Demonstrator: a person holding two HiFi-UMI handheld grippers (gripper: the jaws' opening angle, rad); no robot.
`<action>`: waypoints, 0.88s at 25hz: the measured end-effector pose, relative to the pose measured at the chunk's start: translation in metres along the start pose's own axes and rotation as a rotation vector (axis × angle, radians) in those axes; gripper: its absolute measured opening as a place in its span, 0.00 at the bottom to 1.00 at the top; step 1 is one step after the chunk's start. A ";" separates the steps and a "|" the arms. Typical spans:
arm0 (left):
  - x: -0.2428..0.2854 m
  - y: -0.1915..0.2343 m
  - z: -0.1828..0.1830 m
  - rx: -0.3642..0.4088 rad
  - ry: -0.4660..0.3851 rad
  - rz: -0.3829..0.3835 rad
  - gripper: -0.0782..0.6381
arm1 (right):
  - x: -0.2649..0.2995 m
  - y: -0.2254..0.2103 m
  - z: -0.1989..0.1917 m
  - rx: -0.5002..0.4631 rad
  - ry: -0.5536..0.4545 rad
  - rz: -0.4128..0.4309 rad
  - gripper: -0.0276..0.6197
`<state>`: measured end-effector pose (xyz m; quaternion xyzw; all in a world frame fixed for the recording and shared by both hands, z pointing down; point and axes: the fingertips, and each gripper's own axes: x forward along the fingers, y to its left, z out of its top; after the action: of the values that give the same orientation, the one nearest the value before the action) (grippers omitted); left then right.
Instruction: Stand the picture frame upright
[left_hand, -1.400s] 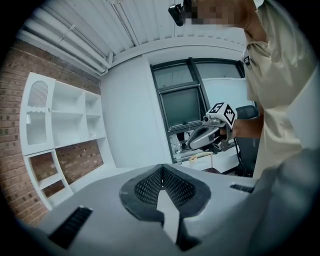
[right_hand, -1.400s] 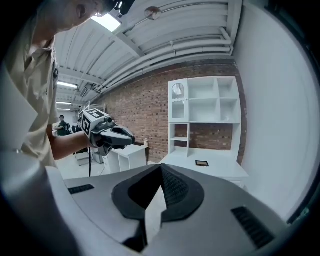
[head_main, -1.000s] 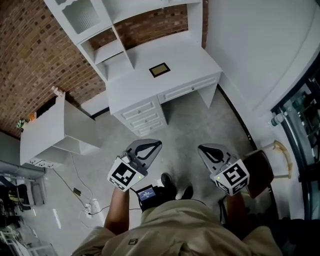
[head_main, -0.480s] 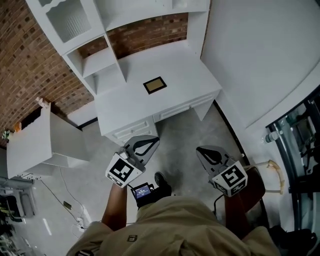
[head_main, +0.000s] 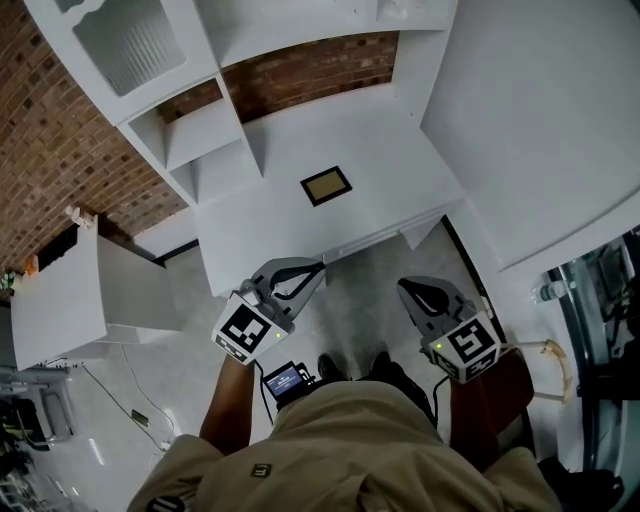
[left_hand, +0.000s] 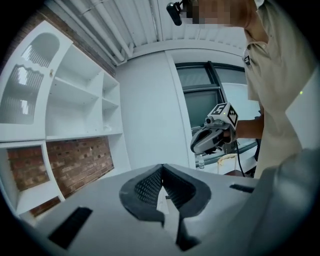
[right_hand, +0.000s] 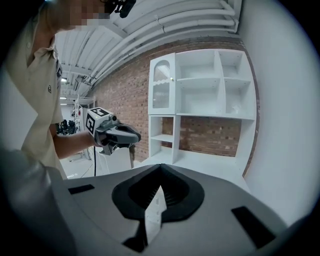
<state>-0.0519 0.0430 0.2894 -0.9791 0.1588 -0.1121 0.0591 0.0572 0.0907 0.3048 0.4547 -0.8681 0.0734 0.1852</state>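
Observation:
A small dark picture frame (head_main: 326, 186) with a tan inset lies flat on the white desk (head_main: 380, 150), seen only in the head view. My left gripper (head_main: 318, 268) hovers at the desk's front edge, jaws shut and empty. My right gripper (head_main: 404, 288) is held over the floor just in front of the desk's right end, also shut with nothing in it. Each gripper view shows the other gripper, the right gripper (left_hand: 196, 146) and the left gripper (right_hand: 136, 137), held out in a hand; neither shows the frame.
The desk carries a white hutch of open shelves (head_main: 215, 130) against a brick wall (head_main: 60, 150). A white cabinet (head_main: 70, 290) stands at the left, a brown chair (head_main: 515, 370) at the right. A small screen device (head_main: 285, 380) hangs at the person's waist.
The person has stepped toward the desk: it now sits lower and larger in the head view, and both grippers have come up to its front edge. Both stay shut.

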 end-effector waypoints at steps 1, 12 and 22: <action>0.002 0.008 -0.006 -0.006 0.008 0.007 0.12 | 0.009 -0.007 0.001 0.000 -0.002 0.003 0.05; 0.032 0.107 -0.030 -0.068 0.083 0.158 0.12 | 0.113 -0.096 0.029 -0.028 -0.011 0.149 0.05; 0.123 0.218 -0.062 -0.167 0.164 0.327 0.12 | 0.227 -0.217 0.037 -0.074 0.029 0.330 0.05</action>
<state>-0.0182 -0.2072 0.3411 -0.9294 0.3287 -0.1666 -0.0180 0.1076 -0.2183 0.3503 0.2979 -0.9302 0.0772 0.1999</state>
